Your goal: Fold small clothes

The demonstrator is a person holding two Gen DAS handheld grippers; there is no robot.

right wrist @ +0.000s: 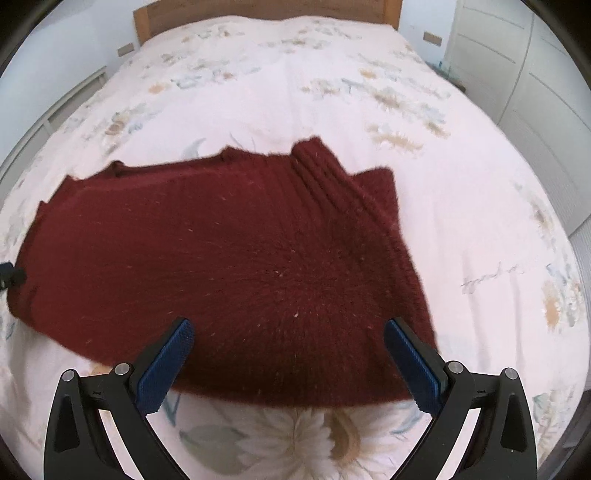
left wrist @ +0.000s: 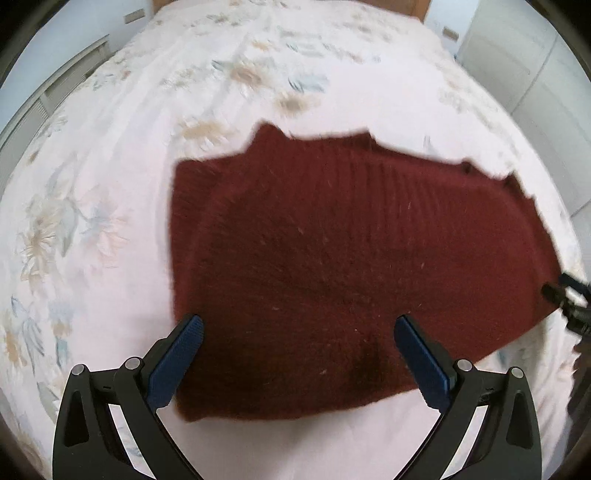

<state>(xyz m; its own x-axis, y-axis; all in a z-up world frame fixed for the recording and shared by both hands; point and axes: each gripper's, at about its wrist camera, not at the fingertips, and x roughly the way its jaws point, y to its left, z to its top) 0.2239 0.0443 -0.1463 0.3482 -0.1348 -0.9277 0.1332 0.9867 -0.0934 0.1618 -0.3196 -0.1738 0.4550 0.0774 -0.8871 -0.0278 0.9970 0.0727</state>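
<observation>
Both pairs of fingers stand wide and hold nothing: your left gripper (left wrist: 298, 354) hangs over the near left edge, your right gripper (right wrist: 289, 356) over the near right edge. Under them the wide bed with its pale floral cover (right wrist: 295, 92) carries the dark red fuzzy knitted sweater (right wrist: 229, 258), lying flat and doubled over, likely just let go after a fold. Nothing blocks you; the wooden headboard (right wrist: 266, 9) and white cupboard doors (right wrist: 535, 74) stand well apart

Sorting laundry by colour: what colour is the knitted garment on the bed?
Dark red, maroon: the knitted garment shows best in the right wrist view.
</observation>
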